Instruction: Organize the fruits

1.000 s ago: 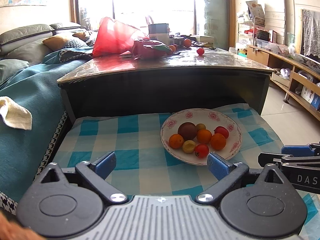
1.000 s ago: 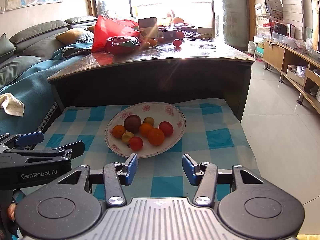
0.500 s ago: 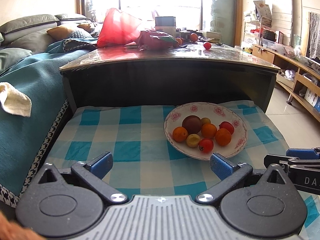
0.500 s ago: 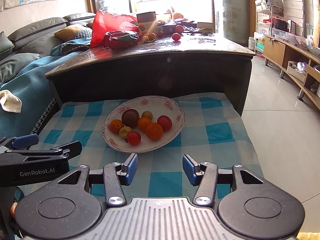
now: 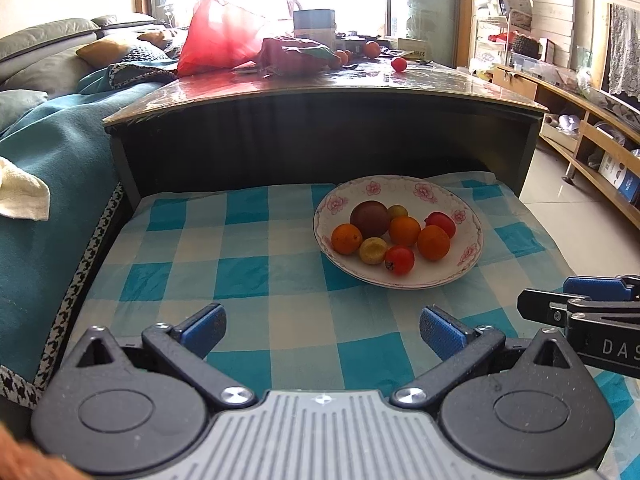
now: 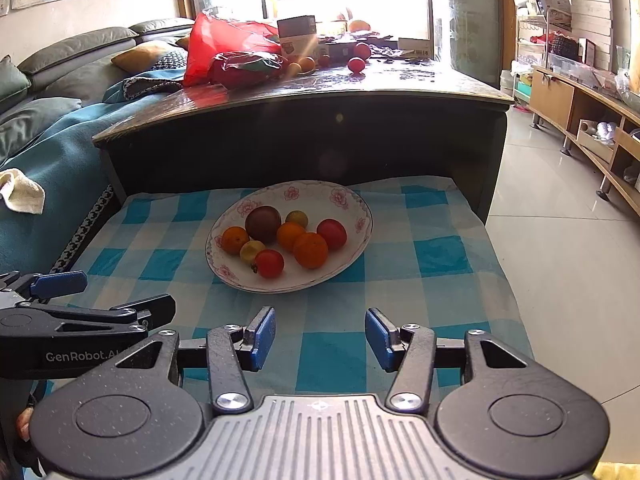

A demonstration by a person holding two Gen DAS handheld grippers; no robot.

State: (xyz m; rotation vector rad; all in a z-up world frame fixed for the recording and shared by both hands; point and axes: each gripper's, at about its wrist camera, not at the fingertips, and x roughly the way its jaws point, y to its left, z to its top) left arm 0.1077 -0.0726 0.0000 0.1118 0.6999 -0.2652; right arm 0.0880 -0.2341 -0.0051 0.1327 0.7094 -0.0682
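Right wrist: empty tongs [image 6: 320, 338] near fruit plate [image 6: 240, 276].

Both tools share one build. The left gripper [image 5: 322, 330] has matte black linkage arms with triangular cut-outs, silver screw heads at the pivots, two round black discs and a ribbed grey housing between them. Its fingertips [image 5: 440, 330] carry blue pads. The right gripper [image 6: 320, 338] looks the same; white "GenRobot.AI" lettering shows on the left tool's side in the right wrist view.
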